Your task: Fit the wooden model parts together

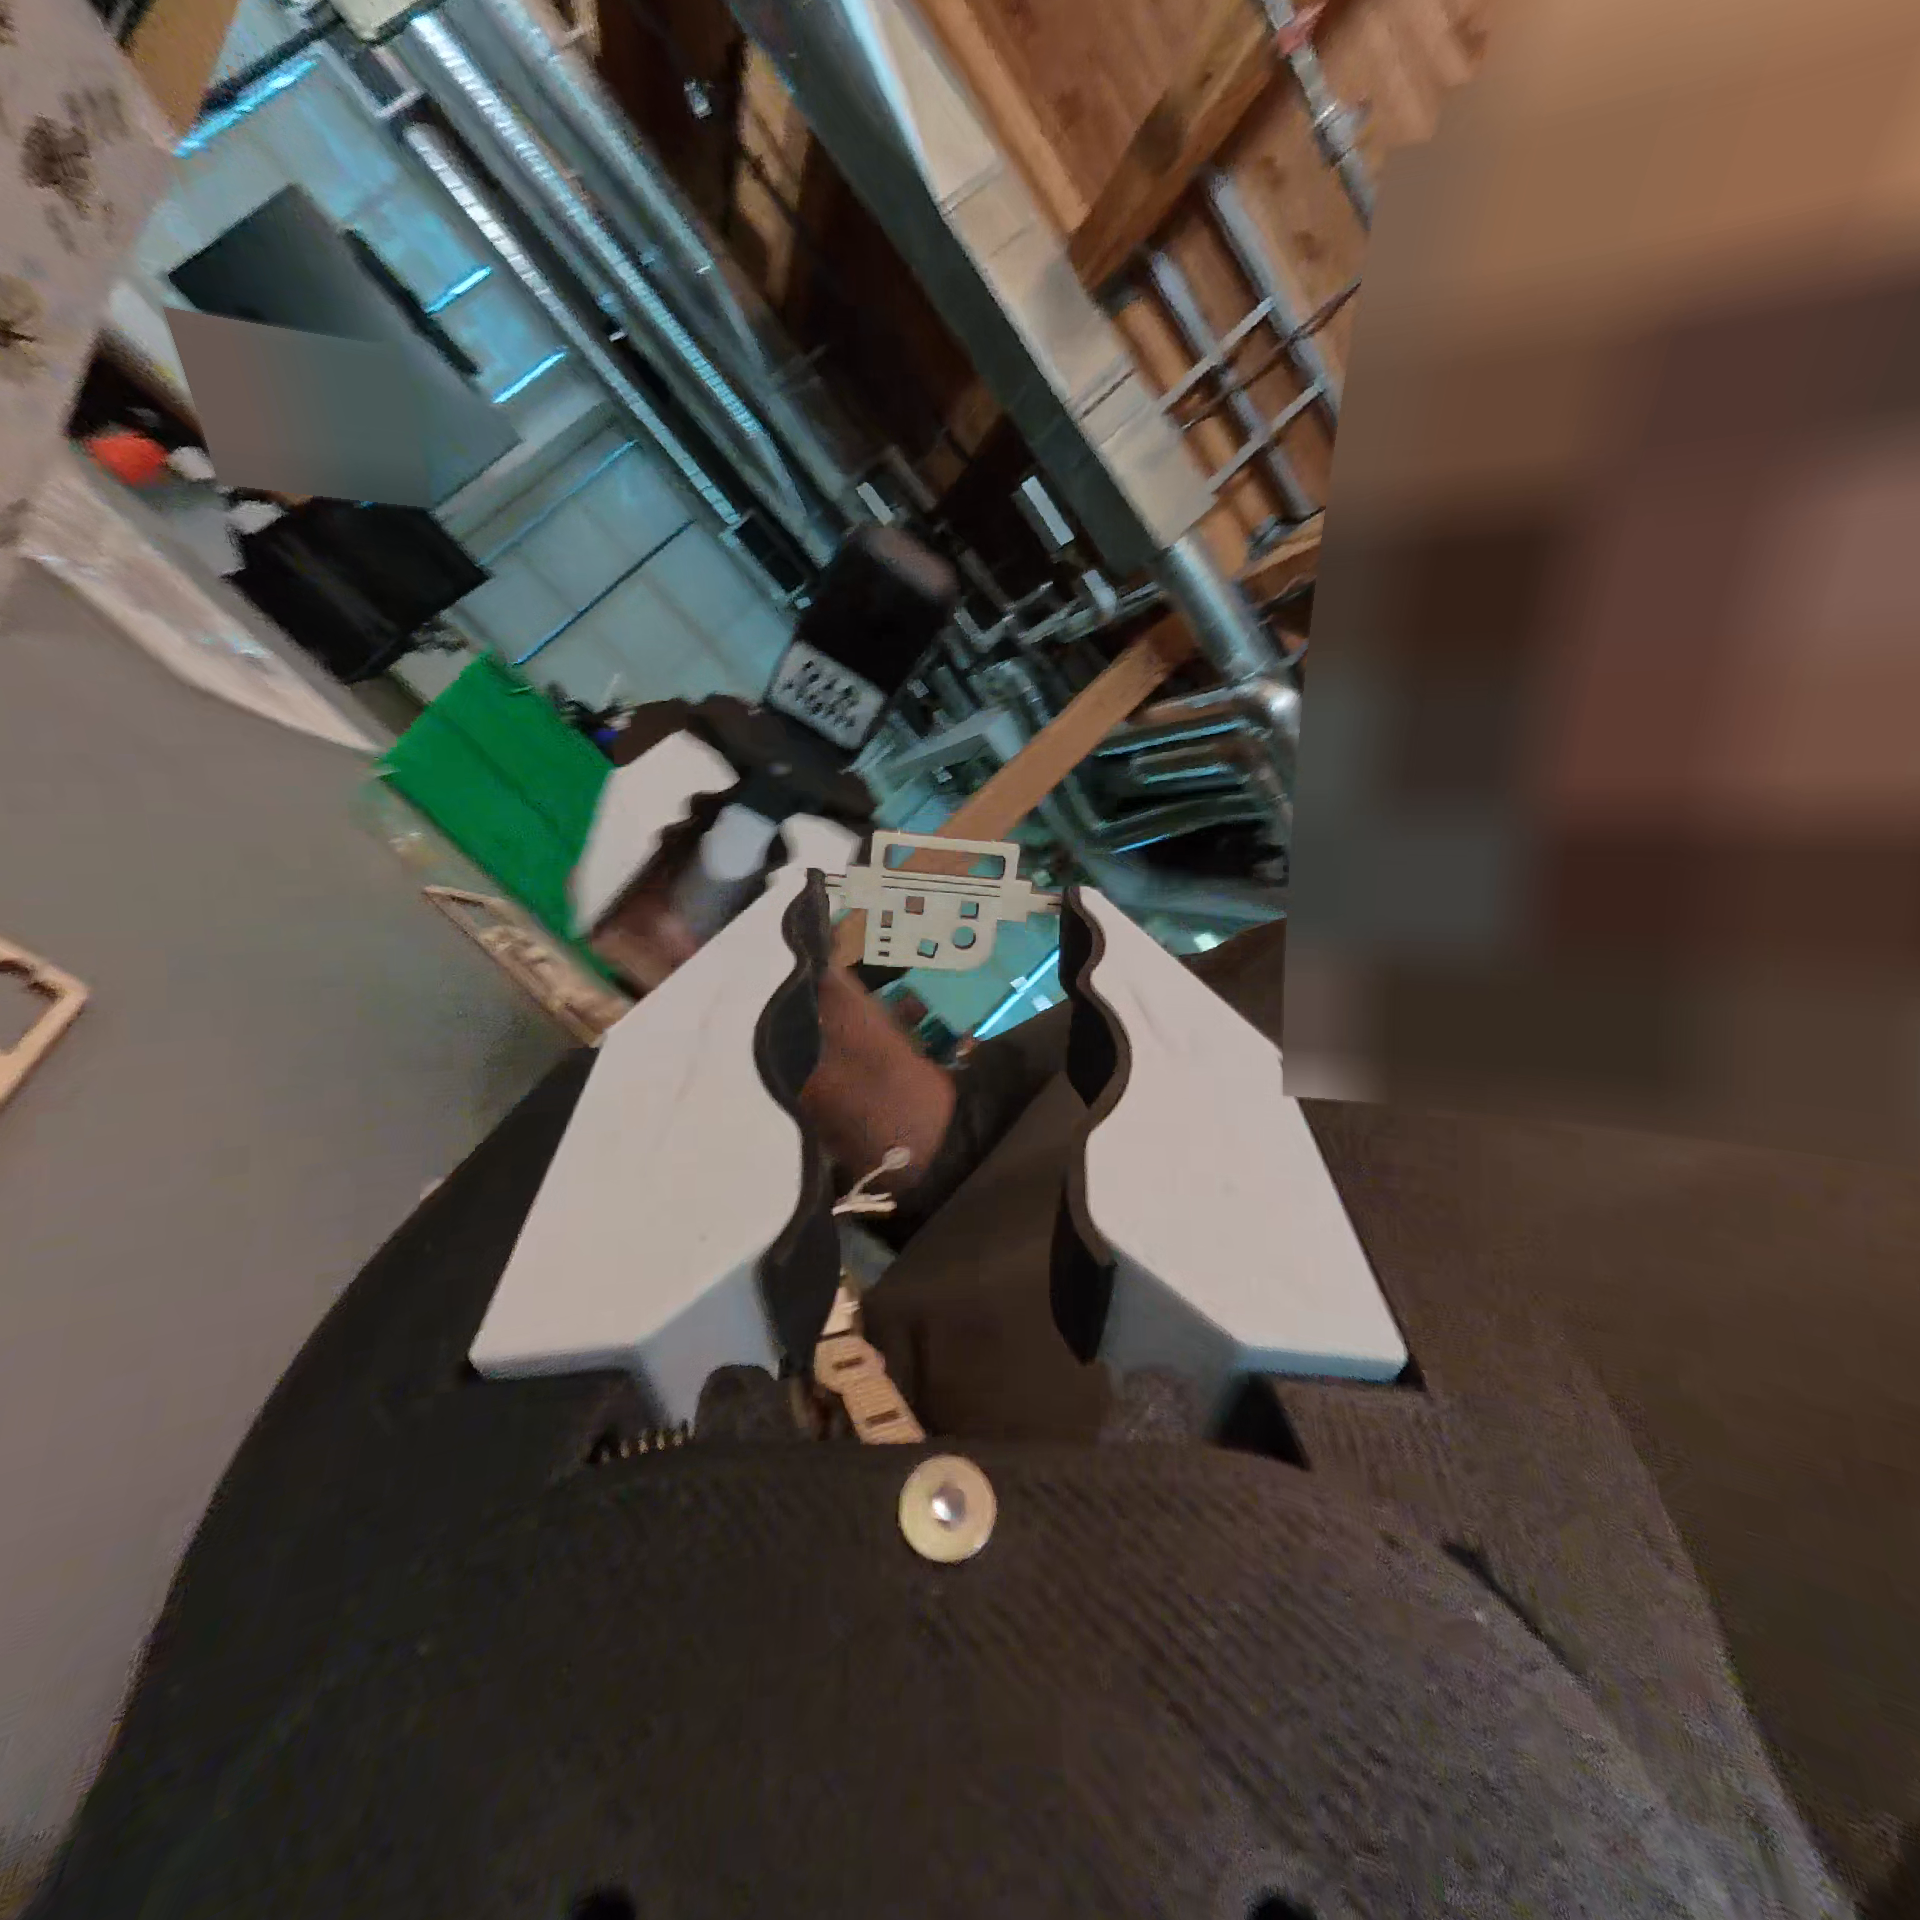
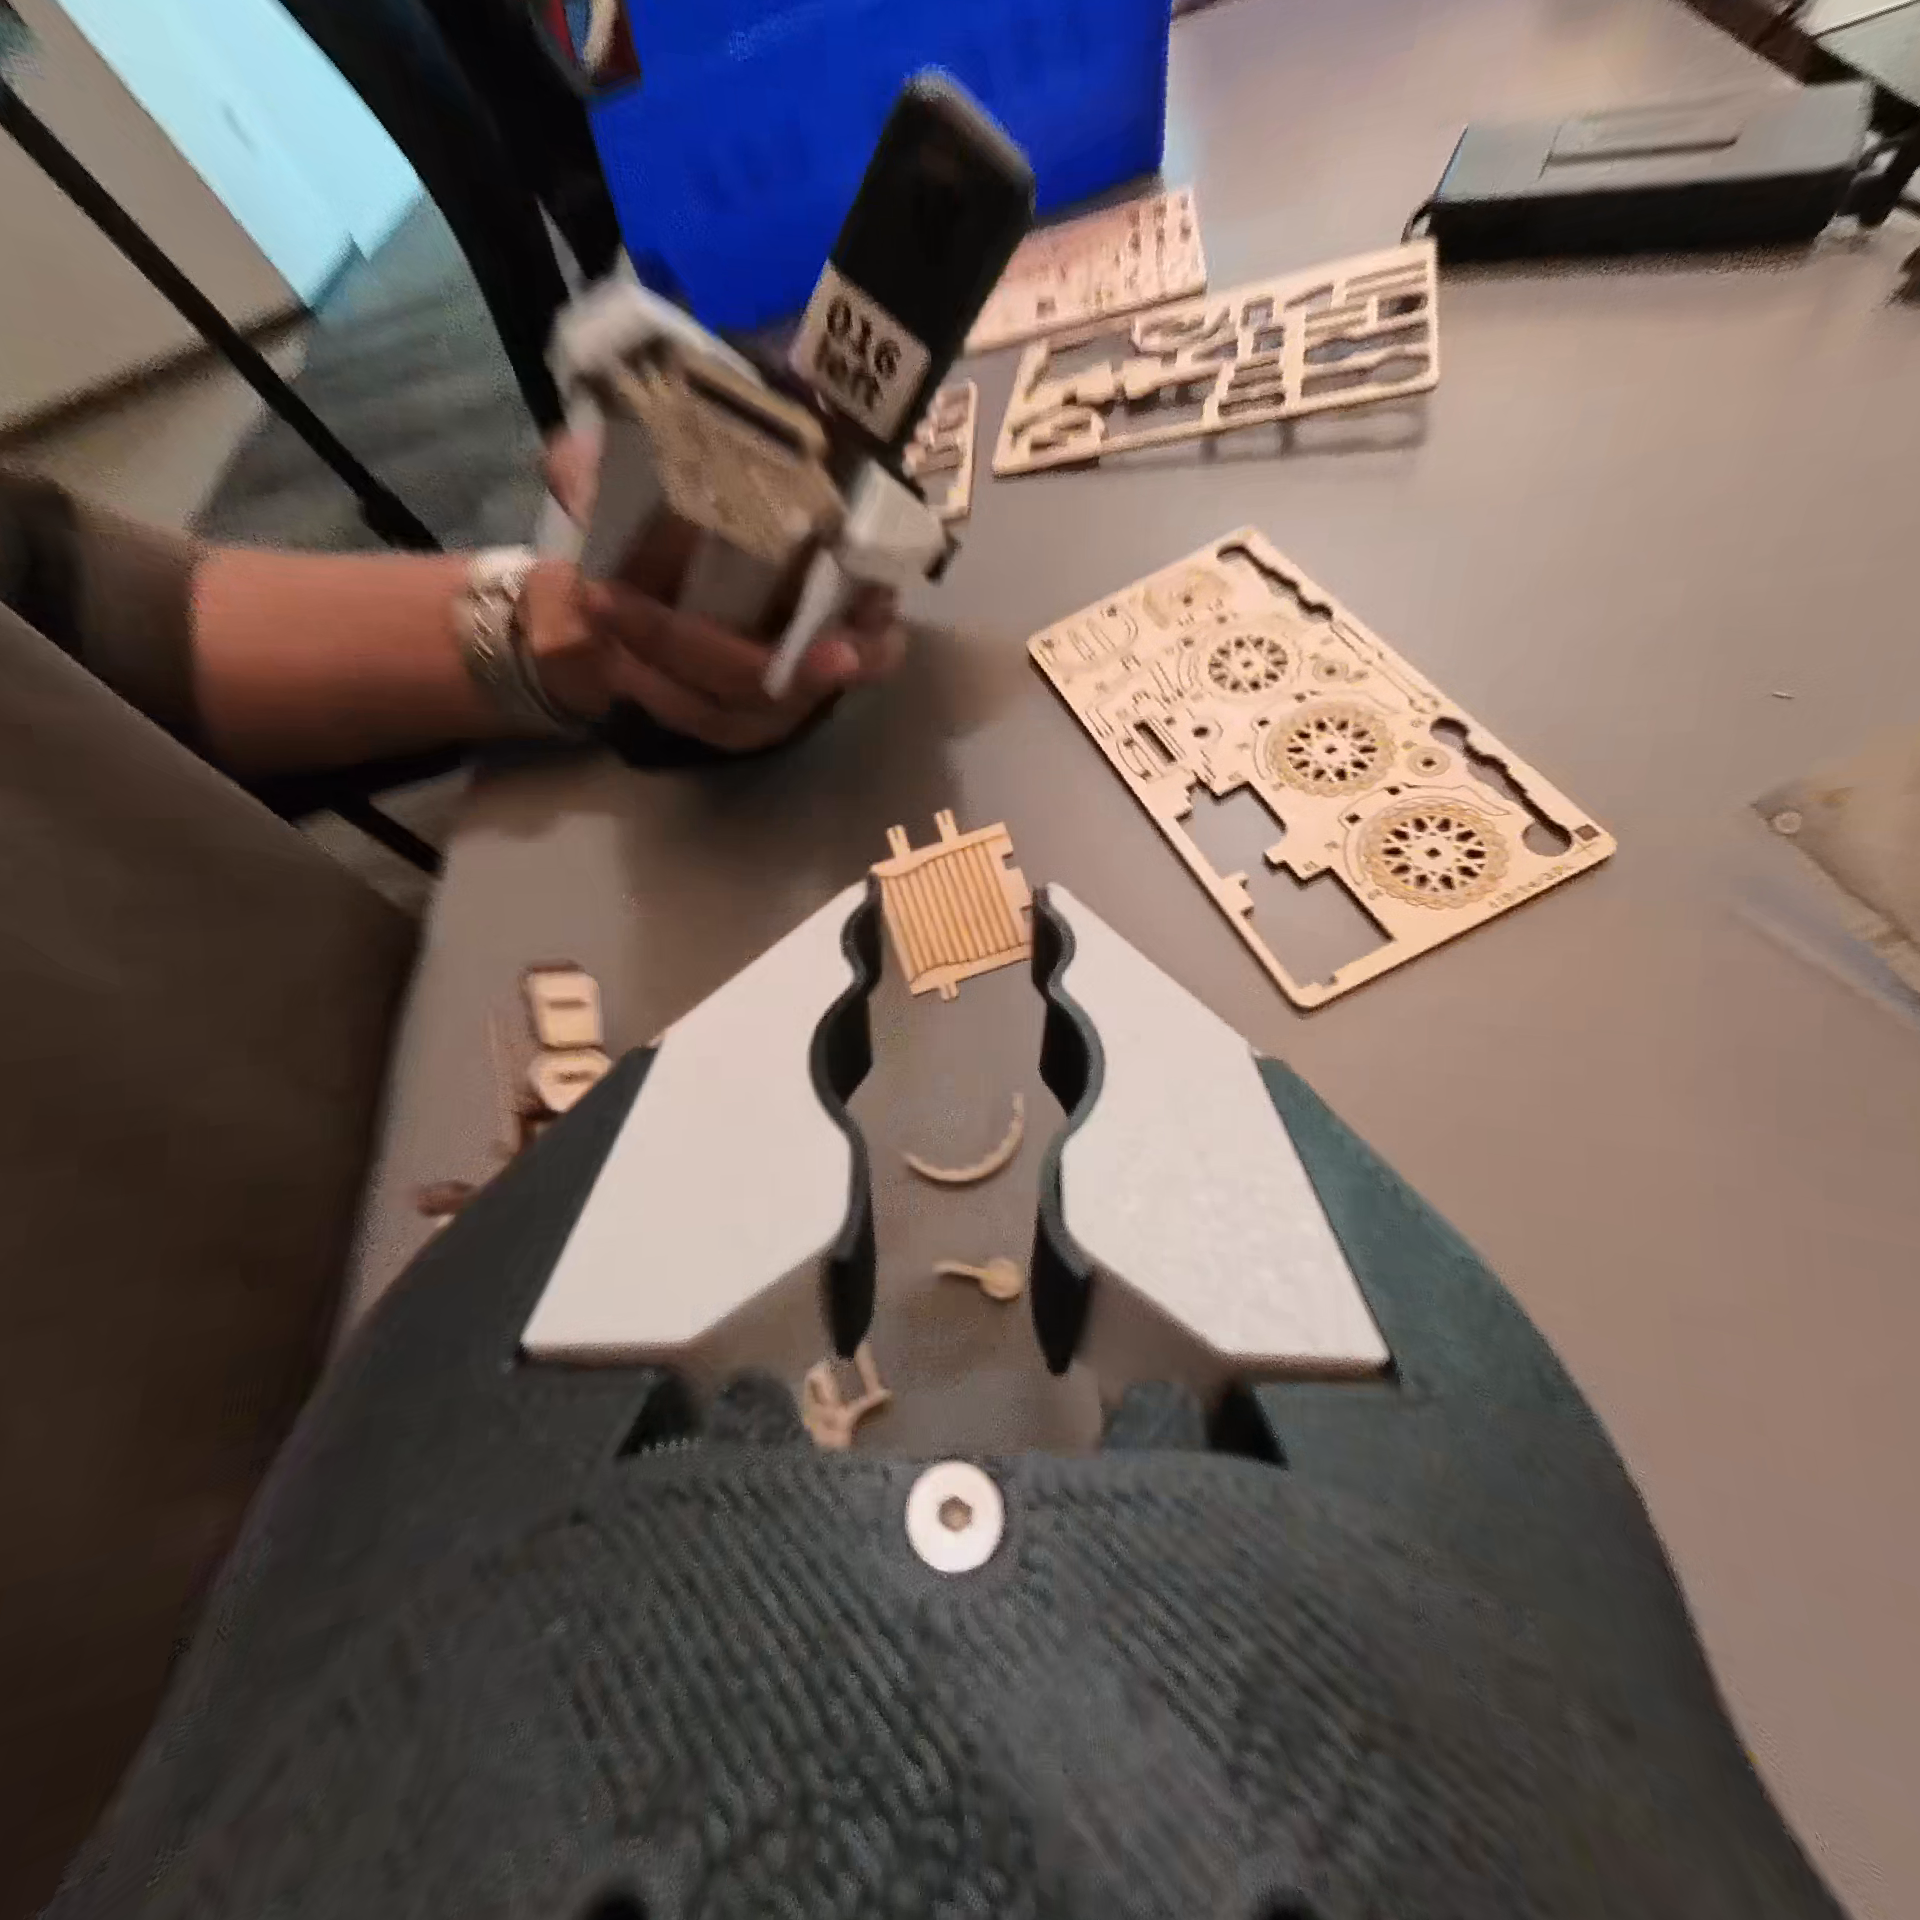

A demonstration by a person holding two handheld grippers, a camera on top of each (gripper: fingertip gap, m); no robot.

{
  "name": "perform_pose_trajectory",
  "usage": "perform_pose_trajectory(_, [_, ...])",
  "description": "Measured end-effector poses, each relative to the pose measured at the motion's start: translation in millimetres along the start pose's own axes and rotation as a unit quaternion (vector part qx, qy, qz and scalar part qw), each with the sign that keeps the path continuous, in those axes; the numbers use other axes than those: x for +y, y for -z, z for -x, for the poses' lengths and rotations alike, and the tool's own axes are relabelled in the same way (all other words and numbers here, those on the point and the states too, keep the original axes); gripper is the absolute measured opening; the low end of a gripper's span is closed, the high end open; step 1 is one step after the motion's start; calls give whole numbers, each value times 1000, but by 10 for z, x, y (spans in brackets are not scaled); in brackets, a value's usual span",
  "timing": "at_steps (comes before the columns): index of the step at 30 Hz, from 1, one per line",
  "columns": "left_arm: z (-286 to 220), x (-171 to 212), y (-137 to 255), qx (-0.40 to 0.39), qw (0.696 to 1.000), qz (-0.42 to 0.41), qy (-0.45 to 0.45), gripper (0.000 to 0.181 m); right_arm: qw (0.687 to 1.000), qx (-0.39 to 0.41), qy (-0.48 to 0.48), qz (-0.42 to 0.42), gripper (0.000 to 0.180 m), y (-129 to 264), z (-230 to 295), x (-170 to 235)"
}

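The left tool point(image 1: 940, 914) pinches a thin flat cut-out part point(image 1: 935, 899) by its side tabs at the fingertips, tilted up off the tabletop point(image 1: 208, 935), probably to show the slots for mating. The right tool point(image 2: 951, 935) pinches a slatted wooden panel point(image 2: 951, 920) at its tips, held low above the tabletop with its tabs pointing away, seemingly ready to be brought across. To the right lies a wooden sheet with spoked wheels point(image 2: 1320, 769); farther off, another punched sheet point(image 2: 1216, 364). Loose small pieces point(image 2: 966, 1153) lie under the right tool, and they could catch if it drops lower.
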State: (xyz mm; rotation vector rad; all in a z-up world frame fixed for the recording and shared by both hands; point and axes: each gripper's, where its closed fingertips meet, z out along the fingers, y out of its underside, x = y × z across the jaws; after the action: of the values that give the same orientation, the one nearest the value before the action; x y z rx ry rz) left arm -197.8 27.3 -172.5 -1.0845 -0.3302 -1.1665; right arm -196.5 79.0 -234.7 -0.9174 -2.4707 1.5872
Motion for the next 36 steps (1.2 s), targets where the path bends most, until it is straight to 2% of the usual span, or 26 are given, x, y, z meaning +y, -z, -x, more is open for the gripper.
perform_pose_trajectory(1, [43,40,-17,-21,1000,14,-17,42,1000,-8,-20,-17,28,60,66,-77])
perform_pose_trajectory(3, [109,118,-59,-60,996,42,-55,42,998,-16,-55,-40,28,145,175,-185])
perform_pose_trajectory(5, [122,183,-111,-82,991,64,-89,43,997,-5,-74,-25,28,167,231,-176])
perform_pose_trajectory(14, [206,396,-245,-144,962,136,-187,43,990,-17,-142,-5,28,134,407,-128])
perform_pose_trajectory(19, [212,470,-292,-141,960,151,-187,43,988,-34,-151,-10,28,172,402,-99])
perform_pose_trajectory(29, [212,464,-290,-101,976,129,-143,43,990,-14,-139,10,28,141,406,-130])
perform_pose_trajectory(36, [265,481,-307,-107,976,131,-140,43,990,5,-136,30,28,147,381,-75])
